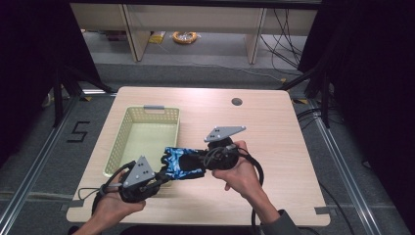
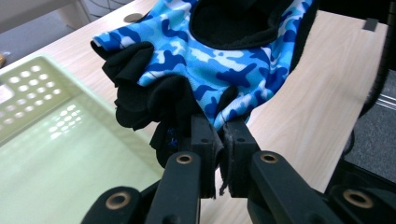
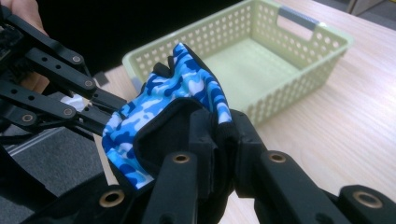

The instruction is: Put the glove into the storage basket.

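Note:
A blue camouflage glove (image 1: 182, 163) with black trim hangs stretched between my two grippers, above the table's front middle. My left gripper (image 1: 159, 177) is shut on one edge of the glove (image 2: 219, 70), its jaws pinching the fabric where blue meets black. My right gripper (image 1: 204, 160) is shut on the glove's black cuff (image 3: 184, 91) from the other side. In the right gripper view, the left gripper (image 3: 103, 110) shows at the left, clamped on the glove's far edge. A pale green basket (image 1: 139, 142) stands just left of the glove, with nothing in it.
The wooden table (image 1: 274, 147) has a round cable hole (image 1: 237, 102) at the back. Cables trail from both grippers toward the front edge. The basket (image 3: 280, 60) has a grey handle on its far rim. Shelving legs and a coil of cable lie on the floor beyond.

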A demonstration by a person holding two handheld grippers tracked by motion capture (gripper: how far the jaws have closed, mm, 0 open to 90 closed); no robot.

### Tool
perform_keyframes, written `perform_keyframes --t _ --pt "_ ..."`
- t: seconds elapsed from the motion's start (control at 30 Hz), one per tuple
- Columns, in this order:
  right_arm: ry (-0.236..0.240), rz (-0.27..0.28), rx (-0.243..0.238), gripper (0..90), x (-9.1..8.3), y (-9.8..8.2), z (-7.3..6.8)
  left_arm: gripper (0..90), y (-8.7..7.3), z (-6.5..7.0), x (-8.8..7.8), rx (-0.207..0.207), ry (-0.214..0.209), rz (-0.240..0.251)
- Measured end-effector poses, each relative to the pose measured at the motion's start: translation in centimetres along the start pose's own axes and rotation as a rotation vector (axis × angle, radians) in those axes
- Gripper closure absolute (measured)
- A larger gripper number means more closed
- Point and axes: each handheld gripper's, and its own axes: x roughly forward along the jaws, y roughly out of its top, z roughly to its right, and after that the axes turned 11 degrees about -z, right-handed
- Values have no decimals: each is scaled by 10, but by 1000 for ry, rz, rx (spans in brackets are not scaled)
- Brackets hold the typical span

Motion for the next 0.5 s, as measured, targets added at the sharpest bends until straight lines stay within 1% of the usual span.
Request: perform_keyframes --t 0.03,0.07,0.1,0.13,0.17,0.2,0.27,0.33,0.37,0.4,0.43,0.47,0.5 --pt "0 11 6 816 3 4 -2 841 0 -3 -2 -3 1 0" --pt "0 -2 -8 816 3 8 -1 841 -1 -5 -3 -7 -1 0" --pt "6 -3 -1 816 5 10 -2 841 -1 -9 -5 -5 5 -6" --pt "7 -6 -7 816 7 15 -2 840 -2 -13 -7 14 11 -21" --pt "11 1 -21 816 10 18 -2 839 -4 -16 -7 -4 8 -14" --pt "8 -3 -8 816 13 20 -3 840 -5 -20 -8 0 14 -18" --pt "18 -4 3 816 20 26 -4 839 -9 -28 -9 -2 11 -26" --pt "16 -8 0 816 27 31 -4 839 -13 -35 -9 -15 17 -26" --pt "23 -13 10 816 30 34 -5 839 -14 -38 -10 -18 24 -30" --pt "27 -10 8 816 34 37 -4 839 -16 -40 -9 -36 22 -20" --pt "25 -11 8 816 37 40 -4 838 -18 -43 -10 -32 23 -28" --pt "19 -12 -2 816 40 42 -3 839 -20 -47 -11 -28 30 -37" --pt "24 -16 5 816 45 45 -3 838 -21 -49 -11 -29 34 -40"
